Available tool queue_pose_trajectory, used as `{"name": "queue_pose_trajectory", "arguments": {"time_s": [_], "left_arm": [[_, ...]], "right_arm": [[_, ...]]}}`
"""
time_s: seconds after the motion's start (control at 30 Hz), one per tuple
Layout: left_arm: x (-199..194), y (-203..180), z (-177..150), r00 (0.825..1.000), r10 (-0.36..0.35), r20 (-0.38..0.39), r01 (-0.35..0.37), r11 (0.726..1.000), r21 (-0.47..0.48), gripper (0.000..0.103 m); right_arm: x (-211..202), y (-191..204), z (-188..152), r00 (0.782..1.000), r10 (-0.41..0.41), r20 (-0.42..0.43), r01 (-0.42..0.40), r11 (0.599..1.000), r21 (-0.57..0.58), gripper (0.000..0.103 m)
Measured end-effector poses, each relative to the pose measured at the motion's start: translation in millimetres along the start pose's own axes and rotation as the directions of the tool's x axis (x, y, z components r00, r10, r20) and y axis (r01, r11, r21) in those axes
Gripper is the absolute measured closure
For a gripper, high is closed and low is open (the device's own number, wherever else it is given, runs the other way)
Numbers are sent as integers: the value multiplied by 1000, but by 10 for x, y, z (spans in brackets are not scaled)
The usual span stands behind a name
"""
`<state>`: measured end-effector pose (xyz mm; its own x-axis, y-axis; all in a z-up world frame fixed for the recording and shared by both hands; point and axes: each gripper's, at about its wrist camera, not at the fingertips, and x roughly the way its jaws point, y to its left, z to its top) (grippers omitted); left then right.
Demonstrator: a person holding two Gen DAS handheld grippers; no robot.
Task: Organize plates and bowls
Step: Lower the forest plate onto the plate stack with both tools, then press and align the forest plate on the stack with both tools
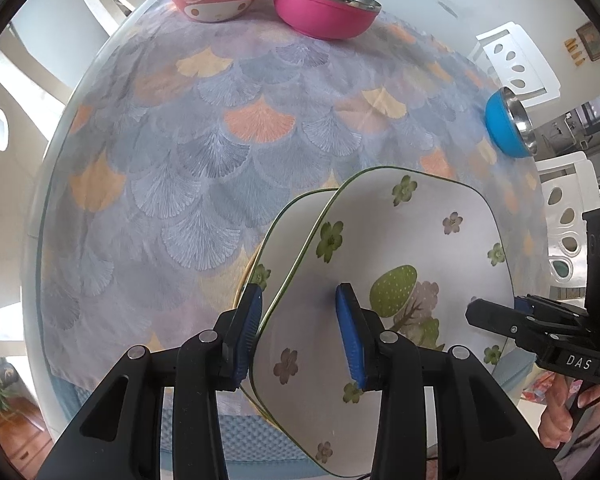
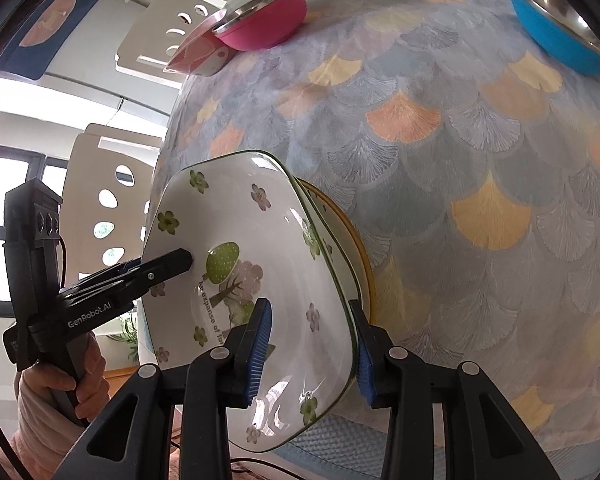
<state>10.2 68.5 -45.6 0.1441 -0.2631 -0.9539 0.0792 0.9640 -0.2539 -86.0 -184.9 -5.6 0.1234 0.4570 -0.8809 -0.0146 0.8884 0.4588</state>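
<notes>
left gripper (image 1: 300, 332): jaws straddle floral plate (image 1: 400, 264) rim, apart | right gripper (image 2: 312, 348): jaws straddle opposite rim, grip unclear

Glossy glazed floral plate (image 2: 260, 280); matt printed tablecloth (image 2: 440, 160); pink bowl (image 1: 326, 6) and blue bowl (image 2: 556, 20) have shiny metal linings.
</notes>
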Motion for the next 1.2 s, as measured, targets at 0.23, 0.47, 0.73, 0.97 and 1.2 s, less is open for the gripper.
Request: {"name": "queue_pose_trajectory", "arguments": {"time_s": [0.23,0.47,0.73,0.97,1.2], "left_arm": [[-7,1,43,1000,3,6,-3,1000,0,68],[-21,38,116,1000,5,20,-5,1000,-12,68],[-36,-232,184,999,-14,36,12,997,72,70],[-43,-173,225,999,5,33,-7,999,51,70],[-71,53,236,999,-18,38,19,1000,-18,70]], "right_arm": [[19,39,25,1000,-13,-14,13,1000,-7,66],[47,27,15,999,3,-33,-3,1000,-2,66],[105,167,18,997,-36,-72,33,998,-49,65],[48,129,23,997,-46,-69,43,998,-41,65],[6,93,45,997,-29,-73,27,999,-23,65]]}}
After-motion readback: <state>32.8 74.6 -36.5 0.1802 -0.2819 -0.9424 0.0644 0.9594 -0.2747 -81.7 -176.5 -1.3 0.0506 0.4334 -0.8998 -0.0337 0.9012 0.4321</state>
